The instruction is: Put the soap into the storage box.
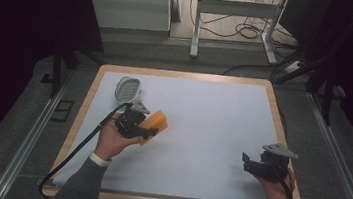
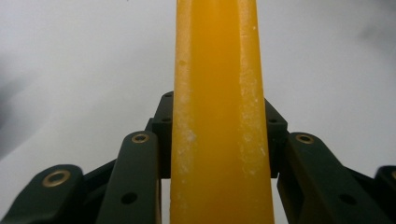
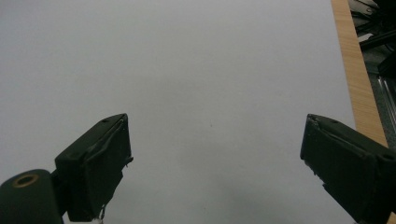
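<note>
White sheeting covers the wood-rimmed bench (image 1: pixel 89 99), and near its far-left corner lies a silvery ribbed object (image 1: pixel 127 89). Just beside it, the left tongs (image 1: pixel 147 130) are clamped on a yellow block (image 1: pixel 155 124), lifted near the left edge. Right tongs (image 1: pixel 246 162), near the right edge, gape wide, gripping nothing.

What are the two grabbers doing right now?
Left gripper: closed on the yellow block.
Right gripper: open, holding nothing, over the white table.

Grey carpet floor (image 1: pixel 22 112), white desk frame (image 1: pixel 234 15), tangled cables (image 1: pixel 248 29), dark surroundings
</note>
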Demonstrator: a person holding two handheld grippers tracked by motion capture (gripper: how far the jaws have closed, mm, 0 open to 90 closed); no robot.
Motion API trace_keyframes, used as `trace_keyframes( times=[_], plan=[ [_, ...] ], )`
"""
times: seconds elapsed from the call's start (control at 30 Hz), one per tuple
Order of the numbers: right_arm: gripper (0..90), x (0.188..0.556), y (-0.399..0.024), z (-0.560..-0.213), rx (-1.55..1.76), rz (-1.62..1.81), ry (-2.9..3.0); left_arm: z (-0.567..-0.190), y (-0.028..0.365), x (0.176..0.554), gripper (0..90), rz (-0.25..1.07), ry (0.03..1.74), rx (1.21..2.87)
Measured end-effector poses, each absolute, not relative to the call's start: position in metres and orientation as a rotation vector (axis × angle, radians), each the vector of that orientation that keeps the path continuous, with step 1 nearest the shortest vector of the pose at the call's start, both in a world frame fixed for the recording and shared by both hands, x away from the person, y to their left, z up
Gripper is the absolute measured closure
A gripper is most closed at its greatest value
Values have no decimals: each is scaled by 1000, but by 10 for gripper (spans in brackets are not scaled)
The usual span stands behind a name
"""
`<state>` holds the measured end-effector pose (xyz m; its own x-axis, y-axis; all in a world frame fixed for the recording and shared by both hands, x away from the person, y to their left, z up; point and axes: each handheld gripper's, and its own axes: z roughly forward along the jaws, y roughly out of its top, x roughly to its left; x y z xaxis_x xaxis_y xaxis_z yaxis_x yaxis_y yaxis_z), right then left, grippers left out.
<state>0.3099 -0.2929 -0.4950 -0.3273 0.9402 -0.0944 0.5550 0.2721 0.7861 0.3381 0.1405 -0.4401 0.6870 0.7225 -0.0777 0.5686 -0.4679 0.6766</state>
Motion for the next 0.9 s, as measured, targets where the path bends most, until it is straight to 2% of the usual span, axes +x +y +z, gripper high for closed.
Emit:
trace_keyframes(
  times=[0.9],
  plan=[
    [88, 310, -294, -494, 1345, 893, 1979, -423, 173, 356, 612, 333, 1079, 2152]
  ],
)
